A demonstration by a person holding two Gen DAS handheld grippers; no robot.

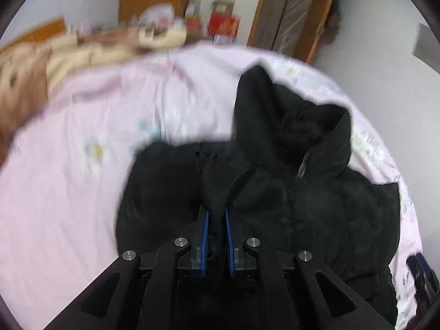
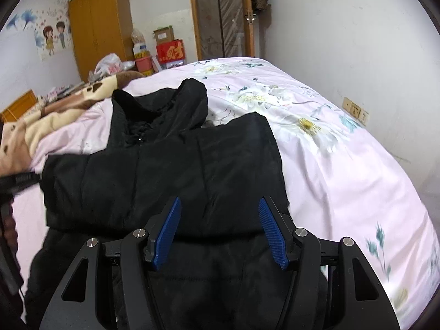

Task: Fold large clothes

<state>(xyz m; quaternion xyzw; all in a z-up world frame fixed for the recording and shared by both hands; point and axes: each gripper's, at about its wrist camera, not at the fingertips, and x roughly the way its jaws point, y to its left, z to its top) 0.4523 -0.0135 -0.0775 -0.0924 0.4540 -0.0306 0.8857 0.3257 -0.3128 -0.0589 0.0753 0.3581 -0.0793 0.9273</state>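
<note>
In the left wrist view, the left tongs (image 1: pixel 217 217) are closed on a fold of the black jacket (image 1: pixel 302 198), which lies on the bed (image 1: pixel 68 192), collar pointing away; in the right wrist view, the right tongs (image 2: pixel 220 214) hang open above the jacket's folded side, nearer the bed's right edge.

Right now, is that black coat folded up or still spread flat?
Partly folded: the black coat has its right side doubled over its front, and the left gripper pinches a fold.
</note>
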